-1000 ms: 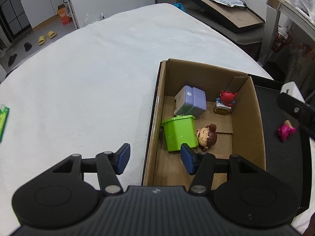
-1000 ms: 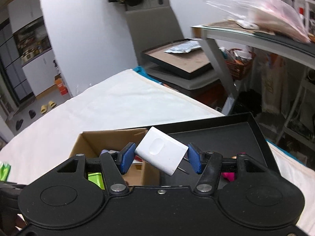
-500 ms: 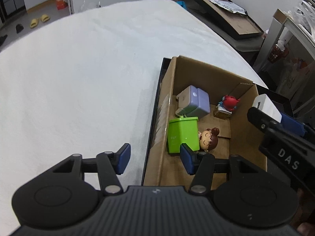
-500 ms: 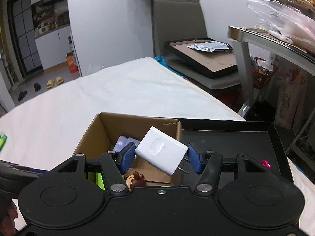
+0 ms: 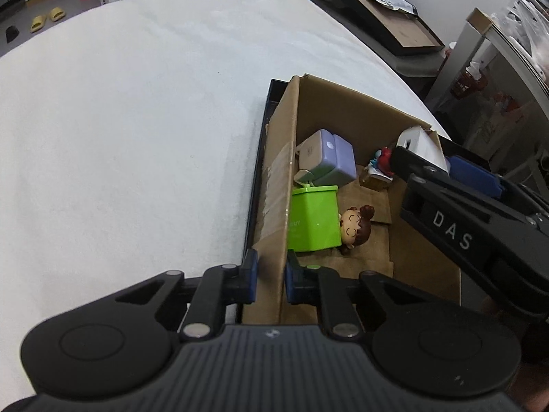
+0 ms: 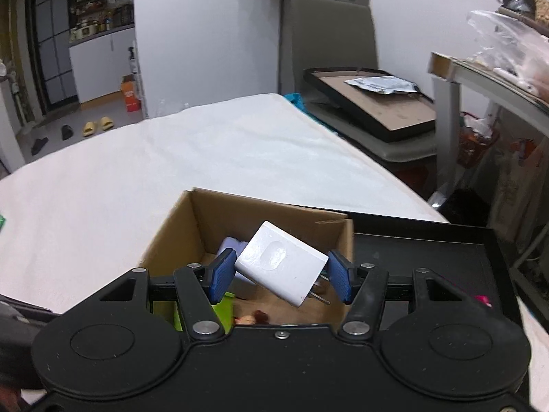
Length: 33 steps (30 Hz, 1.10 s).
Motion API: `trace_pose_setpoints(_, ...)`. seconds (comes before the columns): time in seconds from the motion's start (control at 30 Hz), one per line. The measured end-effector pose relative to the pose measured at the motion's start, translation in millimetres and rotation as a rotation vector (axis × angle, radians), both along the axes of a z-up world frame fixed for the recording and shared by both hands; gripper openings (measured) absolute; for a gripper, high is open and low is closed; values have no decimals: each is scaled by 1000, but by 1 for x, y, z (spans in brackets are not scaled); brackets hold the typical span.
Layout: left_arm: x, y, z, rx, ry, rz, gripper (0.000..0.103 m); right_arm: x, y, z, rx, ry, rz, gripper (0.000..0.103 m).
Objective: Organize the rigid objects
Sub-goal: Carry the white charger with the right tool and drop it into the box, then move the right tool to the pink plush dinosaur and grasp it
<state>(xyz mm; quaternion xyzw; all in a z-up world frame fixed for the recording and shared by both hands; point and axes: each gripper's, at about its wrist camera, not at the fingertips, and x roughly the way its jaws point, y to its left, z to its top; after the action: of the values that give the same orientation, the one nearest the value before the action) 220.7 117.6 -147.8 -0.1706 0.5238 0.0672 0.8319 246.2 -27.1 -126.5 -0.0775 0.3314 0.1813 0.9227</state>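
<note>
A cardboard box [image 5: 350, 99] stands in a black tray on the white table. It holds a purple charger [image 5: 329, 159], a green toy bin [image 5: 314, 218], a brown-haired doll [image 5: 355, 228] and a red figure [image 5: 384, 159]. My left gripper [image 5: 271, 274] is shut on the box's near left wall [image 5: 274, 226]. My right gripper [image 6: 281, 276] is shut on a white plug adapter [image 6: 283, 262], tilted, held over the box [image 6: 274, 209]. The adapter also shows in the left wrist view [image 5: 420, 144] above the box's right wall.
The black tray [image 6: 429, 250] extends right of the box, with a pink toy [image 6: 482, 298] at its near edge. A chair with a framed board [image 6: 374, 103] stands beyond the table. A side table with bags [image 6: 501, 68] is at right.
My left gripper has closed on the box's left wall. My right gripper has carried the white adapter left and lower, over the box.
</note>
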Motion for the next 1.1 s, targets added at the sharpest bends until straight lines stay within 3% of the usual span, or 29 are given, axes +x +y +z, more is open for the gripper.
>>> trace_pose_setpoints(0.13, 1, 0, 1, 3, -2, -8, 15, -1, 7, -1, -79, -45, -18, 60)
trace_pose_setpoints(0.33, 1, 0, 3, -1, 2, 8, 15, 2, -1, 3, -60, -41, -47, 60)
trace_pose_setpoints(0.67, -2, -23, 26, 103, -21, -37, 23, 7, -23, 8, -29, -61, -132, 69)
trace_pose_setpoints(0.9, 0, -33, 33, 144, -20, -24, 37, 16, -43, 3, -13, -49, -191, 69)
trace_pose_setpoints(1.1, 5, -42, 33, 217, 10, -7, 40, 19, -57, 1, 12, -46, -234, 71)
